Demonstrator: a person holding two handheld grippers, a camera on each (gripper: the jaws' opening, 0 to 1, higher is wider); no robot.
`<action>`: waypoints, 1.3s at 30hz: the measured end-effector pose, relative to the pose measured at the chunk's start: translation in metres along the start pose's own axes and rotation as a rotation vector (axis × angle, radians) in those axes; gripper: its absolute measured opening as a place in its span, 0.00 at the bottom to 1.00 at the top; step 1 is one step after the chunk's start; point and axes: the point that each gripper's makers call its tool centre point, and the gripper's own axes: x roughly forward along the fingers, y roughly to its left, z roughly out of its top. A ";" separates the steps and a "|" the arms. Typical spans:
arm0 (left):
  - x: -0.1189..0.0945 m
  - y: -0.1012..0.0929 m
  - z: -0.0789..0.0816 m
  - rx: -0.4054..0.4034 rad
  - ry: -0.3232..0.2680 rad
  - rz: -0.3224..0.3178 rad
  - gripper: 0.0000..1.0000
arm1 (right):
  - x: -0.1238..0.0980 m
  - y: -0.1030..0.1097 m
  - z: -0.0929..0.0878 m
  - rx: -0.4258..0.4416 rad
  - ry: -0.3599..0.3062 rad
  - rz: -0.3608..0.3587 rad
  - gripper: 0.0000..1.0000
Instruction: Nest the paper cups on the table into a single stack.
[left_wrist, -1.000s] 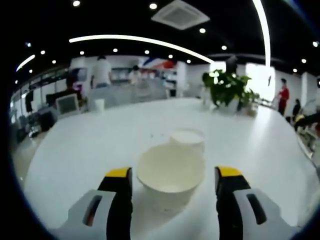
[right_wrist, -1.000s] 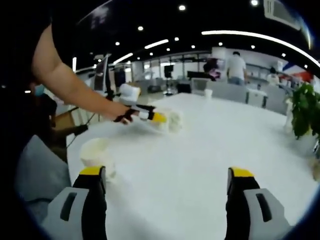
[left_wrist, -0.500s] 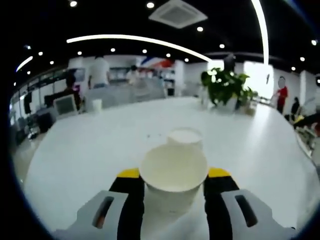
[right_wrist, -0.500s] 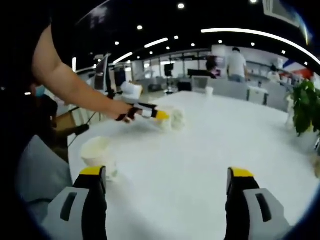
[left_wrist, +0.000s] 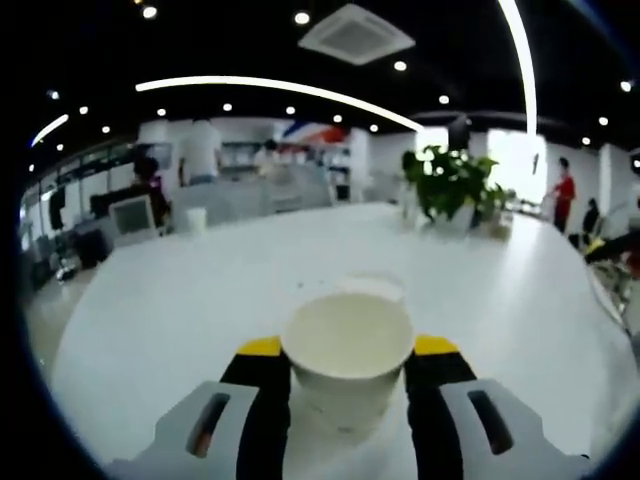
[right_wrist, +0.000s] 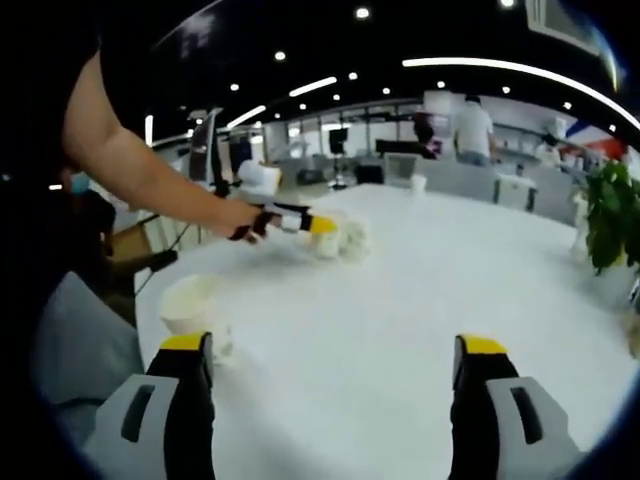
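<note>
— Status of your left tongs (left_wrist: 345, 352)?

— Closed against the wall of a paper cup (left_wrist: 347, 352), below the rim; a second cup (left_wrist: 372, 287) stands just behind it on the desk (left_wrist: 180, 300).

— Handling?

— I judge it light and easily crushed. Grip the upper wall gently.

— And the right tongs (right_wrist: 335, 360)?

— Spread wide, holding nothing. The right gripper view shows a third cup (right_wrist: 195, 305) near the desk's edge by my left jaw, and my left arm (right_wrist: 150, 170) reaching out.
</note>
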 end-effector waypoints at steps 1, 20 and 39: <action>-0.001 0.000 0.002 0.001 -0.007 -0.001 0.42 | 0.000 0.001 0.000 0.000 0.000 0.001 0.99; -0.013 0.004 0.059 0.007 -0.106 -0.028 0.42 | 0.005 -0.003 0.008 -0.008 -0.011 0.003 0.99; -0.022 0.008 0.114 0.022 -0.165 -0.041 0.43 | 0.002 -0.010 0.025 -0.027 -0.007 0.021 0.99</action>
